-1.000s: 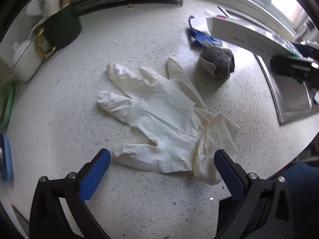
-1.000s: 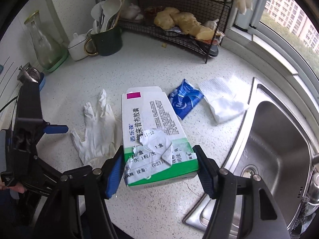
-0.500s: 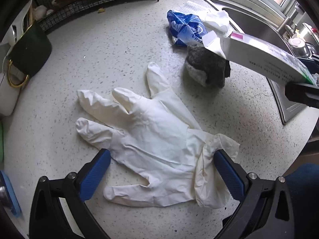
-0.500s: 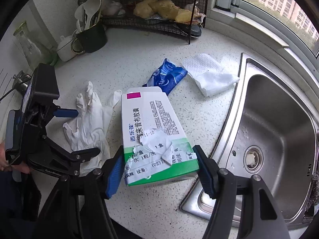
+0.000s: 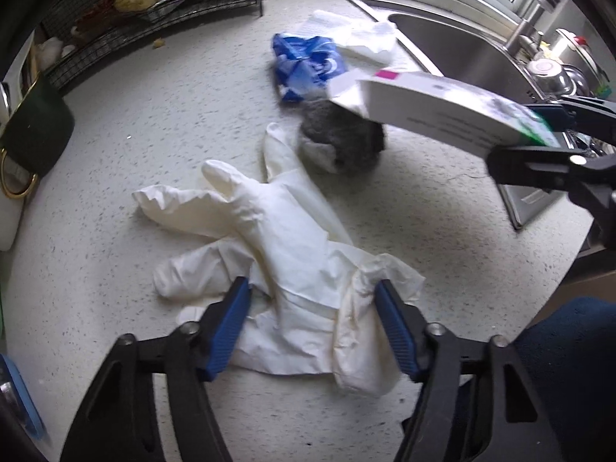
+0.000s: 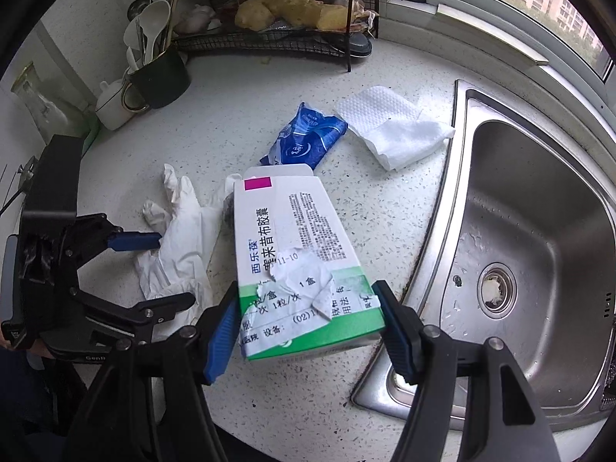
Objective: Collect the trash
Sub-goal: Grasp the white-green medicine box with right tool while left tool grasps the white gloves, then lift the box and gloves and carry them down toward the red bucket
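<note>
**Left gripper closes in on glove; box held by right**

Since half a second ago the left gripper (image 5: pixel 312 327) has narrowed its jaws: the two blue pads, earlier spread wide of the glove (image 5: pixel 277 246), now press against its cuff end from both sides, bunching the material between them. Glove fingers have shifted and folded over each other. Whether the grip is complete cannot be told; the glove lies on the counter (image 5: pixel 154 146), not lifted.

Right gripper (image 6: pixel 308 323): clamped on one box (image 6: pixel 296 246), white with green band and torn label, held above the counter near the sink (image 6: pixel 539 238) edge. Grip is at the green end; the open flap end points away.

Count of loose trash on the counter:
- 1 glove, white, flat, nearest the left gripper.
- 1 grey wad (image 5: pixel 342 142), just beyond the glove's thumb, partly under the box in the left view.
- 1 blue wrapper (image 6: pixel 308 138), crumpled, past the wad.
- 1 white tissue (image 6: pixel 392 127), touching the wrapper's far side, beside the sink rim.

Other items: 1 dark mug (image 6: pixel 161 81) holding utensils, 1 wire rack (image 6: pixel 277 38) with potatoes, both at the back of the counter.
</note>
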Available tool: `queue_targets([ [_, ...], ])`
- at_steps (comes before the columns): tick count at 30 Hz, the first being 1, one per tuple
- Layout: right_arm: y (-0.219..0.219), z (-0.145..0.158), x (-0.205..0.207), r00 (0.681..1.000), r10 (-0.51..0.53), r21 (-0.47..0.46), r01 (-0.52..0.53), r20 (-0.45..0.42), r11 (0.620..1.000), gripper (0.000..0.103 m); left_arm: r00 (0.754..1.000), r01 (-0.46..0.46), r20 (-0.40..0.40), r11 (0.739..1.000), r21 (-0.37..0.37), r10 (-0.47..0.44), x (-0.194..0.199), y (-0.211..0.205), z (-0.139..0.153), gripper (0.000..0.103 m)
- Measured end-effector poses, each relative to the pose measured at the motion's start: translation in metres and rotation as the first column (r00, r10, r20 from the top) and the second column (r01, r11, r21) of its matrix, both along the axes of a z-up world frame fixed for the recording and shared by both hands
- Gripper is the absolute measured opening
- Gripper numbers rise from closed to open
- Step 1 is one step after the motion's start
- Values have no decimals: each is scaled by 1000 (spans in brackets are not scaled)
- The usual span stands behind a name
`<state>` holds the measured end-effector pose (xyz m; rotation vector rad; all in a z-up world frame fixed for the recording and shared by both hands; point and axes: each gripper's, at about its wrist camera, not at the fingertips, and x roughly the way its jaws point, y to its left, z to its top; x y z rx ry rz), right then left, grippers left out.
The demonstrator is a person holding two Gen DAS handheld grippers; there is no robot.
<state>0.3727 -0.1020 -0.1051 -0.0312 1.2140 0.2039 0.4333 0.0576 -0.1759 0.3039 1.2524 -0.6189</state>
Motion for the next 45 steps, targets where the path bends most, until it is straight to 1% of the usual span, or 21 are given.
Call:
queue_targets([
  [1, 1, 0, 0, 1000, -1, 2, 1, 0, 1000, 63, 1000, 5, -1, 1000, -9, -5, -3, -4, 1, 48],
  [2, 2, 0, 0, 1000, 1, 1, -1, 2, 1000, 63, 1000, 5, 2, 1000, -14, -5, -6, -7, 2, 40],
  [3, 3, 0, -1, 1000, 4, 0, -4, 4, 1000, 63, 1000, 0, 6, 1000, -18, 1, -7, -9, 3, 30],
  [4, 4, 0, -1, 1000, 8, 0, -8, 5, 1000, 63, 1000, -9, 5, 1000, -24, 9, -7, -10, 3, 25],
  [5, 5, 0, -2, 1000, 10, 0, -10, 7, 1000, 63, 1000, -17, -2, 999, -32, 17, -6, -11, 2, 15],
  [6, 6, 1, -2, 1000, 14, 0, -14, 9, 1000, 63, 999, -32, -18, 999, -42, 31, -6, -12, 1, 8],
  [10, 8, 4, -6, 999, 27, -1, -27, 19, 1000, 63, 995, -84, -56, 994, -67, 80, -4, -10, -3, 6],
  [14, 7, 7, -11, 999, 37, -5, -37, 29, 999, 63, 993, -100, -67, 993, -65, 96, -8, -1, -4, 6],
  [20, 1, 13, -20, 998, 42, -9, -41, 47, 999, 63, 992, -121, -40, 991, -60, 119, -22, 4, 8, 5],
  [23, -1, 18, -26, 997, 48, -7, -48, 64, 999, 63, 991, -136, -27, 988, -76, 134, -28, 4, 17, 5],
  [29, -9, 30, -42, 992, 68, -5, -68, 109, 998, 63, 982, -190, 7, 978, -83, 191, -38, 3, 31, 5],
  [34, -18, 36, -60, 986, 97, -3, -97, 132, 995, 63, 977, -210, 33, 974, -85, 213, -64, 3, 50, 5],
  [39, -32, 42, -80, 981, 124, 7, -126, 148, 992, 63, 970, -233, 54, 971, -61, 236, -95, -12, 59, 6],
  [45, -51, 50, -113, 972, 169, 29, -176, 163, 984, 63, 960, -270, 69, 961, -53, 273, -139, -32, 72, 5],
])
